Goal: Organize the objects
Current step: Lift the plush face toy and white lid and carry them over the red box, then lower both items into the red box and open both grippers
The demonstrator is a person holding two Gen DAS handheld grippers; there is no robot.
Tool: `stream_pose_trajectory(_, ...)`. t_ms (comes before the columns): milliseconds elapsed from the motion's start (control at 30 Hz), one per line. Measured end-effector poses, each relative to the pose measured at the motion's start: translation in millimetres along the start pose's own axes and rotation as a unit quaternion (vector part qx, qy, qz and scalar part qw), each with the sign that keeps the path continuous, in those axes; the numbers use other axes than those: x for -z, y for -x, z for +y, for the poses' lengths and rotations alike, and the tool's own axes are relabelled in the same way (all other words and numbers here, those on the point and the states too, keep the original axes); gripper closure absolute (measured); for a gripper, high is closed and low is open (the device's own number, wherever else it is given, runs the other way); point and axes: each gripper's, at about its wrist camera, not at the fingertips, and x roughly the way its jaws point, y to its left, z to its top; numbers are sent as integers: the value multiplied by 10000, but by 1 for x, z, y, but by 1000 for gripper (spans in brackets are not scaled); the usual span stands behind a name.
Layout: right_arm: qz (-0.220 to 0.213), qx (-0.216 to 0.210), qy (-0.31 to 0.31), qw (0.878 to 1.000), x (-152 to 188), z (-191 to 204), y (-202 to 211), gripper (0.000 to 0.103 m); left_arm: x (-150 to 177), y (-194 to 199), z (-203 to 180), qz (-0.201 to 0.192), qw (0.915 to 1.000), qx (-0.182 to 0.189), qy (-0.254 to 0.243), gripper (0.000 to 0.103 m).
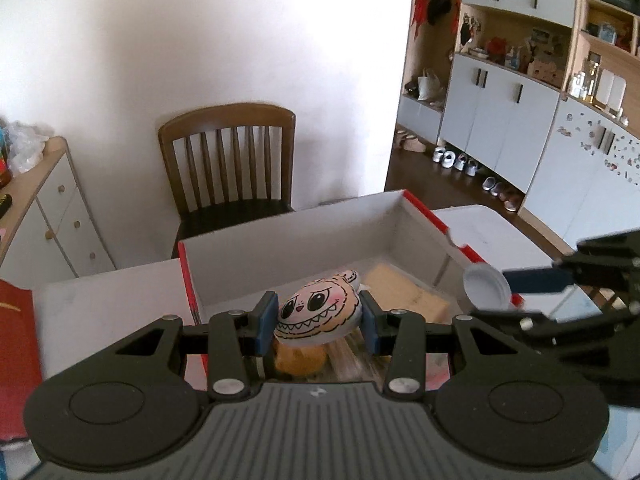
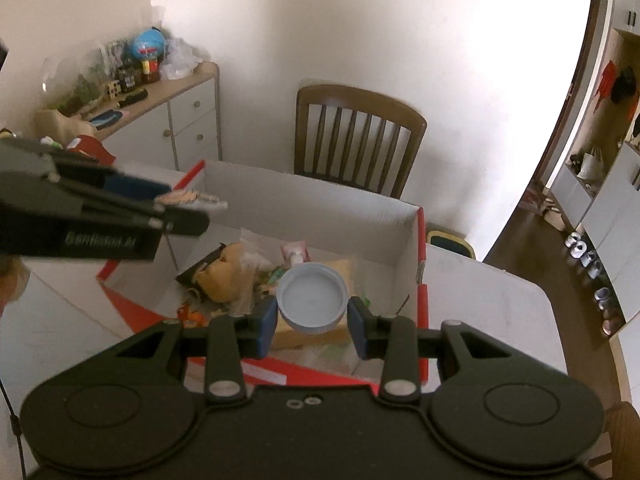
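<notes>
My left gripper (image 1: 319, 322) is shut on a flat cartoon monster-face toy (image 1: 316, 312), pink with a toothy grin, held over the near left part of an open white cardboard box with red edges (image 1: 288, 240). My right gripper (image 2: 312, 322) is shut on a round pale-blue lid (image 2: 313, 297), held over the same box (image 2: 332, 208). The lid also shows in the left wrist view (image 1: 486, 285). The toy shows edge-on in the right wrist view (image 2: 192, 199). The box holds several loose items, among them a yellow soft thing (image 2: 224, 276) and a tan flat package (image 1: 404, 292).
The box sits on a white table (image 2: 492, 300). A wooden chair (image 1: 228, 164) stands behind it by the wall. A cluttered sideboard (image 2: 160, 116) stands at the left. A red object (image 1: 16, 356) lies at the table's left. Cabinets and shoes (image 1: 456, 160) line the right.
</notes>
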Motion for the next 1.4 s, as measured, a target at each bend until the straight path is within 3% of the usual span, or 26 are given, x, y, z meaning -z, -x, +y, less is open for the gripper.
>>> stream_pose_trajectory(267,202,93,46,9997,-5,1,-34,66,-15,-47,11,273,9996,-101,-72,61)
stream_pose_trajectory(567,392,111,35,9992,-3,4,-57,66,-13,-85,9,504,9986,28,-166,61)
stream_pose_trajectory(1067,536,185,42,9984,1,6,-75,63,-1,-114,9,779,9967,178,-148,61)
stream_pose_trajectory(1100,542,185,82,9983,1,8,-75,62,-1,-114,9,790,9966,183,-128,60)
stream_pose_trajectory(1233,530,96,201,9983,2,11,-72,53,4,-111,10,800,9966,192,26,41)
stream_pose_trajectory(1400,504,68,233,9984,6,12,-63,53,8,-101,10,711,9972,214,70,40)
